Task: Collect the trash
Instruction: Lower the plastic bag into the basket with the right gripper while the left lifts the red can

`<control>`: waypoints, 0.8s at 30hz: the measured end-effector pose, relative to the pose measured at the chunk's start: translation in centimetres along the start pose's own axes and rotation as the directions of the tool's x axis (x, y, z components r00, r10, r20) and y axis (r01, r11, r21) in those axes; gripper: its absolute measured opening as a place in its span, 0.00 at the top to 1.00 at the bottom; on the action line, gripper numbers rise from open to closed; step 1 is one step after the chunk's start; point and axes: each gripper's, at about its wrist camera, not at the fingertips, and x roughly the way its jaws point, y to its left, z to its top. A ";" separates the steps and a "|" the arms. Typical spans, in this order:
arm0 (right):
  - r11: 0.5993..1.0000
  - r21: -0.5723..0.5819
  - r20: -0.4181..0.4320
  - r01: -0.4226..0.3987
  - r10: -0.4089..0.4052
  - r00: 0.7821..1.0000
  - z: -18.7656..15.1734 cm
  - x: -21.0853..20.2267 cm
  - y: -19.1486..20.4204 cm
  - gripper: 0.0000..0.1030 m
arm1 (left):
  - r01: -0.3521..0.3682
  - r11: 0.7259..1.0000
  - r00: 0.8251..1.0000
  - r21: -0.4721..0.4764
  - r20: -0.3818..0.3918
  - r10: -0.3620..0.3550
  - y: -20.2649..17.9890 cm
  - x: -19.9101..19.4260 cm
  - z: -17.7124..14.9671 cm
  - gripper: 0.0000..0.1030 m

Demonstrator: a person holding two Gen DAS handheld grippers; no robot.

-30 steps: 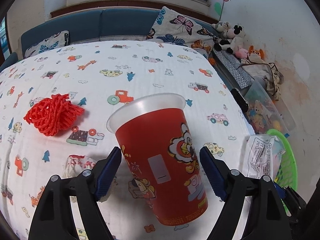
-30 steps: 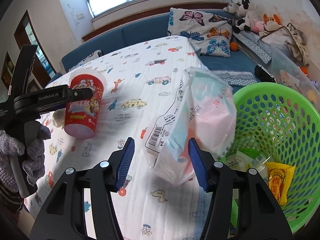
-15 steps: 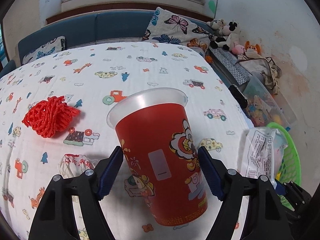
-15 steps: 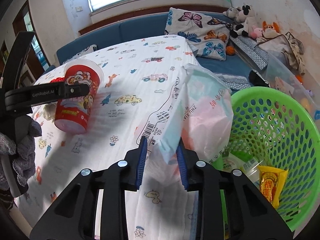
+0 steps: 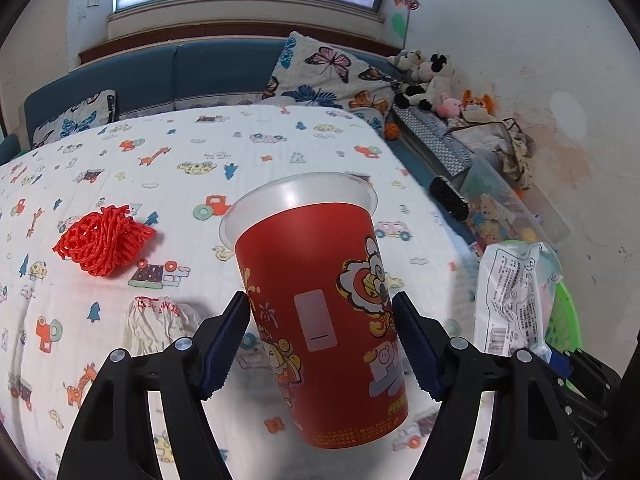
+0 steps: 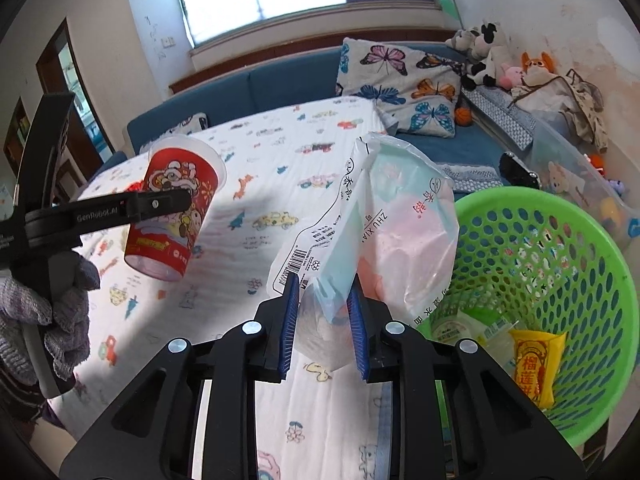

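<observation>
Hiding the basket (image 6: 560,240) floor, perhaps, wrappers (image 6: 534,364) overlap.

We see a red printed plastic cup (image 5: 320,312) with a smooth, slightly matt skin and a frosted translucent rim. The crinkled clear plastic bag (image 6: 384,232) looks glossy and thin, with printed film. The bright green perforated plastic basket (image 6: 580,248) shines smoothly. The white cartoon-print cloth sheet (image 5: 248,160) looks soft, matt and finely ribbed. The red foam mesh netting (image 5: 102,236) looks spongy and rough. Both grippers show matt black plastic arms, ridged blue pads (image 6: 289,320) and small metal screws.
</observation>
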 end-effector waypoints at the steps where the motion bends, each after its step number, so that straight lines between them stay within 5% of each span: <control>1: 1.000 0.000 0.007 0.001 -0.001 1.000 0.1 -0.5 -0.1 0.76 | 0.010 1.000 1.000 0.004 0.005 -0.010 -0.3 -0.5 0.0 0.32; 24: 0.975 0.136 0.028 0.175 -0.180 0.983 -2.7 -6.2 -9.5 0.76 | 0.159 0.973 0.987 0.166 0.000 -0.161 -11.7 -2.8 -0.7 0.32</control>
